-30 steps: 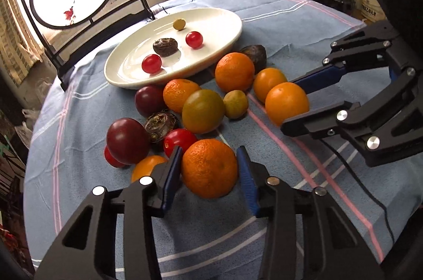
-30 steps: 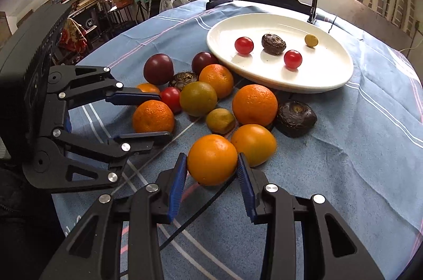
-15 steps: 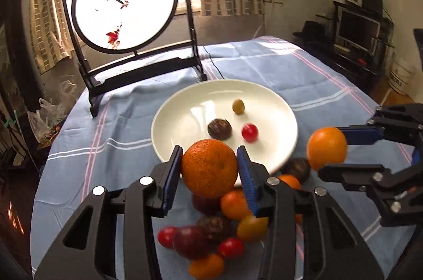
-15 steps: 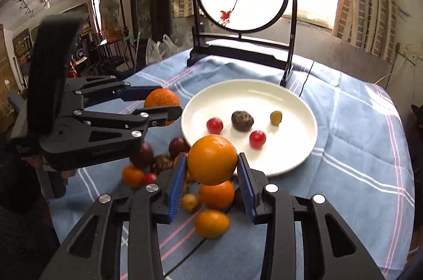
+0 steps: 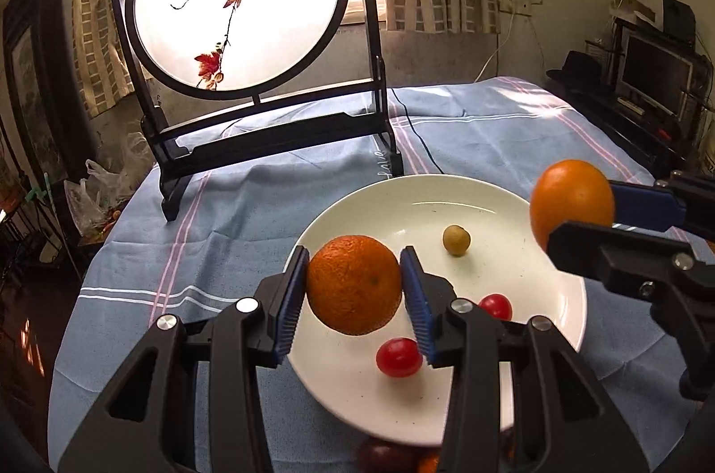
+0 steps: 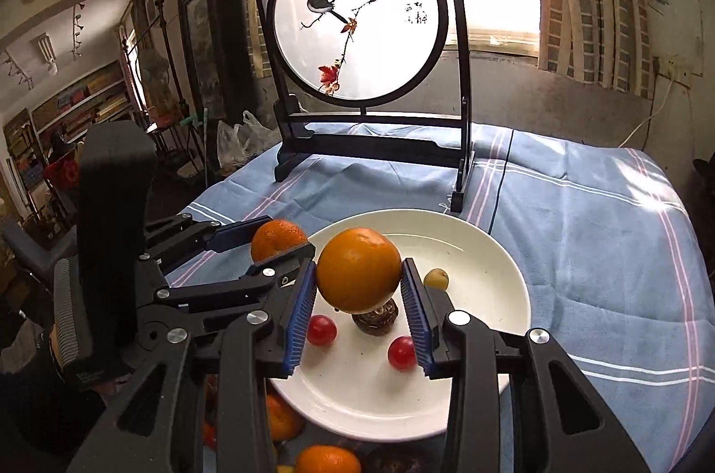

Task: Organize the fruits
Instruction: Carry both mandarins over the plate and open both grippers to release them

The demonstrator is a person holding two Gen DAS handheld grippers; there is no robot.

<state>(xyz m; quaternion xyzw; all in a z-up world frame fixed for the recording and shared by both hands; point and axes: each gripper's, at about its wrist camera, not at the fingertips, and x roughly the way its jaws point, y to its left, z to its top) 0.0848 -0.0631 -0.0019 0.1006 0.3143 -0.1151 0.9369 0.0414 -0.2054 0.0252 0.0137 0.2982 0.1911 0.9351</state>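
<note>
My left gripper is shut on a rough-skinned orange and holds it above the left part of the white plate. My right gripper is shut on a smooth orange above the same plate; it also shows at the right of the left wrist view. On the plate lie two red cherry tomatoes, a dark wrinkled fruit partly hidden under my orange, and a small yellow fruit.
A black-framed round bird screen stands on the blue striped tablecloth behind the plate. A black cable runs past it. Several loose oranges and dark fruits lie near the plate's front edge, mostly hidden.
Both grippers lifted their oranges off the cloth and carried them forward, from the fruit pile to above the plate. The pile has dropped below the view.
</note>
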